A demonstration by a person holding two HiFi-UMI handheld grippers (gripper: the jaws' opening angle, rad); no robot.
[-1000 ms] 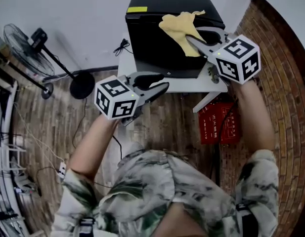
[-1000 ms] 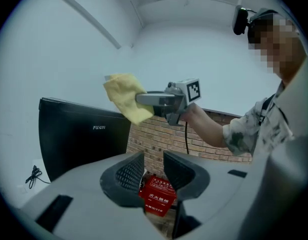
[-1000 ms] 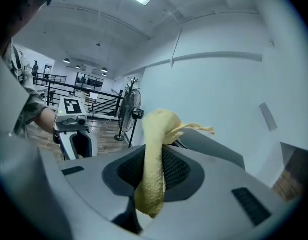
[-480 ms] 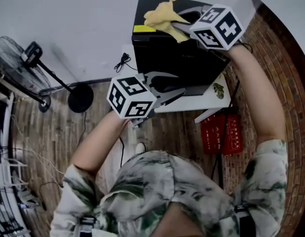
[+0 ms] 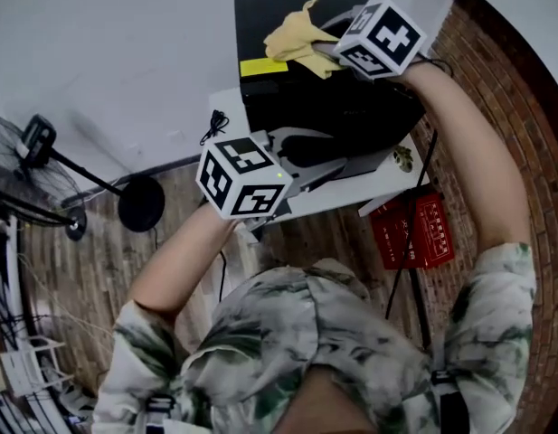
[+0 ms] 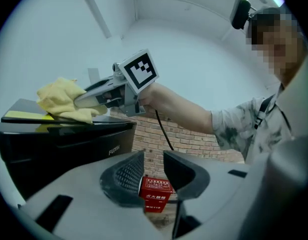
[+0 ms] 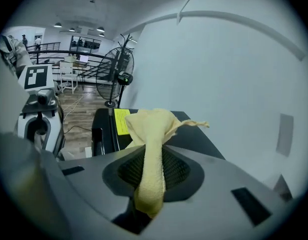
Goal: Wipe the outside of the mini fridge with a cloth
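Note:
The black mini fridge (image 5: 351,107) stands on a small white table (image 5: 392,181) against the white wall. On its top lies a yellow cloth (image 5: 292,36), and my right gripper (image 5: 326,51) is shut on that cloth, pressing it near the lid's left front corner by a yellow label (image 5: 263,66). In the right gripper view the cloth (image 7: 150,149) runs out between the jaws onto the fridge top (image 7: 198,139). My left gripper (image 5: 328,159) hangs open and empty in front of the fridge's front face (image 6: 59,146), not touching it.
A red box (image 5: 414,229) sits on the wooden floor beside the table, under the right arm. A standing fan (image 5: 25,174) with a round base (image 5: 138,202) is at the left. A black cable (image 5: 213,123) lies on the table's left end. A brick wall (image 5: 523,107) runs along the right.
My right gripper has slid the cloth across the fridge top, from the front part toward the back and left. The left gripper has stayed in front of the fridge.

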